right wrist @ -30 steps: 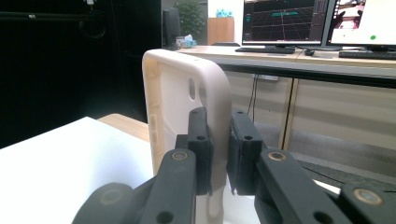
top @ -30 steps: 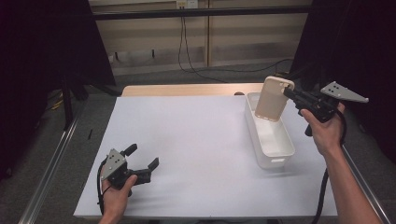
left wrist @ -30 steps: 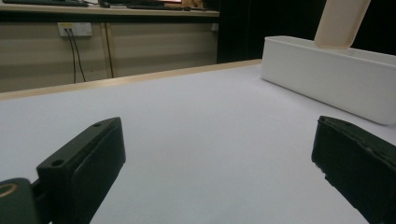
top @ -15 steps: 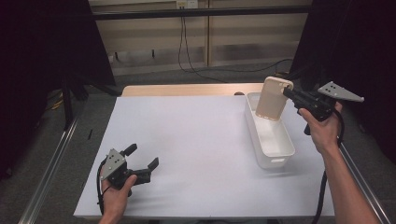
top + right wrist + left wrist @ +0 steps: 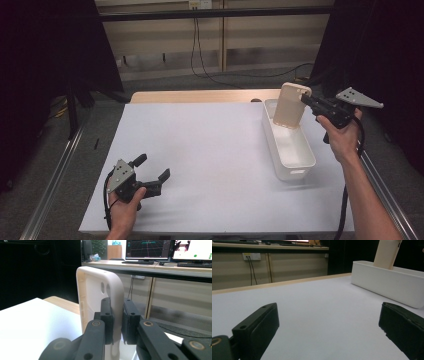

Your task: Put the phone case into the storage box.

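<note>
Phone case [image 5: 291,105], beige and stiff, is the thing in hand here, though a left-to-right reading begins elsewhere. At the near left corner of the desk [image 5: 210,150], which is covered in white, the left gripper [image 5: 152,170] rests low in the person's left hand [image 5: 125,210]. Its two black jaws stand wide apart with nothing between them, and in the left gripper view bare white desk shows through the gap.

Farther right, by the right edge of the desk, a long white bin [image 5: 287,145] lies with its length running from the near side toward the far side. The phone case hangs upright over the far end of this bin, its lower edge at about the level of the rim. The right gripper [image 5: 305,100] pinches the case's right edge; in the right gripper view its jaws are closed tight on the thin wall of the case [image 5: 100,297], beside the camera cut-out.

The step in hand looks like putting the case into the bin. The next move probably calls for lowering it between the walls, then opening the jaws.
</note>
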The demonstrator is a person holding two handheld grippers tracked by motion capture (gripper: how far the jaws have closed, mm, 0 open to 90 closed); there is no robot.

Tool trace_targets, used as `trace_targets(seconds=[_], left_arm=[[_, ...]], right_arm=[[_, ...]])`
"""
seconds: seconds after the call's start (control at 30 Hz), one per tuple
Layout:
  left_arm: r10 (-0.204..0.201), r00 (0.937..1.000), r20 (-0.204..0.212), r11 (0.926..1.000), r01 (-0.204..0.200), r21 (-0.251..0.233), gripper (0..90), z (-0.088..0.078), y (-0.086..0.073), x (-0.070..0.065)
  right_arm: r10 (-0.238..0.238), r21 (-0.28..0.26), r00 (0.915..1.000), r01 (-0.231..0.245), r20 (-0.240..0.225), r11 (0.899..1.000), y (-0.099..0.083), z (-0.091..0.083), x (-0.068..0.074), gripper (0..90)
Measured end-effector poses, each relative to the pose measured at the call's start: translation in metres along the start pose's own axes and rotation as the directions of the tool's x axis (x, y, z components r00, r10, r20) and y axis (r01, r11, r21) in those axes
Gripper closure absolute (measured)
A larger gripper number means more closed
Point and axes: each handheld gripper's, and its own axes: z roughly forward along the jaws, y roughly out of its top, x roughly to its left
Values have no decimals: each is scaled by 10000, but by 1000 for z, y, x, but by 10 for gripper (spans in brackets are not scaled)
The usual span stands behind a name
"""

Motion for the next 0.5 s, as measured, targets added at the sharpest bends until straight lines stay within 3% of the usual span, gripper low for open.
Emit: trace_targets(seconds=[0.5], left_arm=[[37, 10000, 32, 10000, -37, 31, 30, 0, 0, 0]], right_arm=[[-13, 3, 10000, 13, 29, 10000, -8, 13, -4, 815]])
